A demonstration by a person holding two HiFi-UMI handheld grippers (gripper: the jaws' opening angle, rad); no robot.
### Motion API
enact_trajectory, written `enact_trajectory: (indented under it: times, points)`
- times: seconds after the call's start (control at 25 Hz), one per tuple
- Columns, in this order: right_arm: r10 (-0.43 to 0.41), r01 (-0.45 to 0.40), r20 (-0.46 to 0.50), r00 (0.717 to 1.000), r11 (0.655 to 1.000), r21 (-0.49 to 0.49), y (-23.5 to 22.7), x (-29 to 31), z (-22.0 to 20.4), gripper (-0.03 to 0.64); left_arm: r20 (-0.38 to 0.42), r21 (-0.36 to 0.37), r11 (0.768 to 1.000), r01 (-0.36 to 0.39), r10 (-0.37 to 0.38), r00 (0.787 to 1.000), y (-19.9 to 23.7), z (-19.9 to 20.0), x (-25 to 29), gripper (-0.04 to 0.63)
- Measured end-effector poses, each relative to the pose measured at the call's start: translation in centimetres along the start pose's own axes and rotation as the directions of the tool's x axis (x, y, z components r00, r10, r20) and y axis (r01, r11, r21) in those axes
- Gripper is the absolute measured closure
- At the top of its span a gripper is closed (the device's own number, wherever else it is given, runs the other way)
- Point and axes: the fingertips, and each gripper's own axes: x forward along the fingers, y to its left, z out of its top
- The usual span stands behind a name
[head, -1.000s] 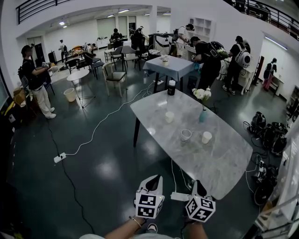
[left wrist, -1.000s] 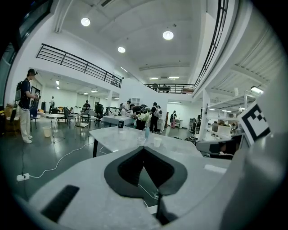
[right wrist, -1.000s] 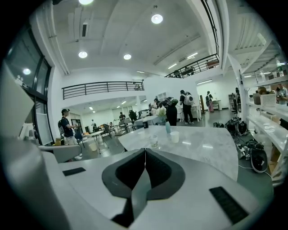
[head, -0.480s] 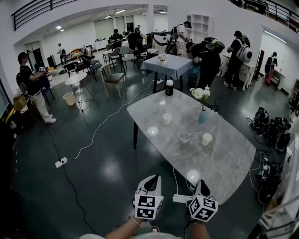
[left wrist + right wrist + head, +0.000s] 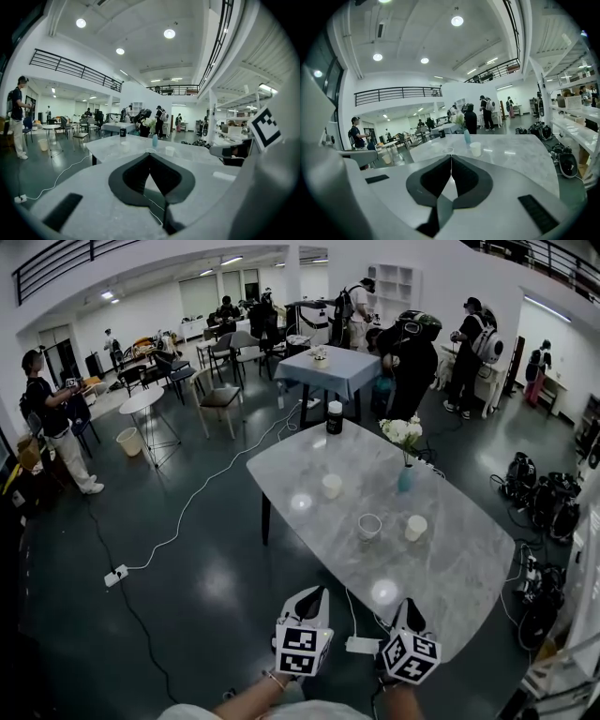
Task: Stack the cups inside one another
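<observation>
Marble-patterned grey stone forms the table (image 5: 450, 568) on which the cups are set. Far to the left, on the dark floor, a pale bin (image 5: 128, 441) is seen; its contents cannot be made out.

The left gripper (image 5: 314, 594) is held low in front of the table's near edge, over the floor. In the left gripper view its jaws are pressed together at the tips with nothing between them.

On the table, the left white cup (image 5: 332, 486) is placed farthest back and appears empty. Behind it, near the far edge, a dark canister (image 5: 334, 417) with a pale top stands upright. The middle cup (image 5: 369, 526), thin-walled with a pale rim, stands upright and open, with nothing visible inside. A blue vase (image 5: 405, 476) behind it holds white flowers (image 5: 403, 431).

The right gripper (image 5: 410, 606) is held at the table's near edge, its jaws likewise closed on nothing. The right white cup (image 5: 415, 528) stands just beside the middle cup, apart from it. No cup is nested in another.
</observation>
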Motion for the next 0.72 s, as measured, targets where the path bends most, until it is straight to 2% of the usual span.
enact_trajectory:
  times: [0.28,0.72]
  points:
    - [-0.036,0.036,0.011,0.999,0.999,-0.001,2.1,6.3,2.4,0.609,0.006,0.0,0.999,0.038,-0.038,0.999,4.7,2.4,6.1,0.598]
    - [-0.101,0.101,0.011,0.995,0.995,0.008,5.9,15.9,5.6,0.609,-0.032,-0.006,0.994,0.112,-0.112,0.993,11.7,4.7,15.4,0.598]
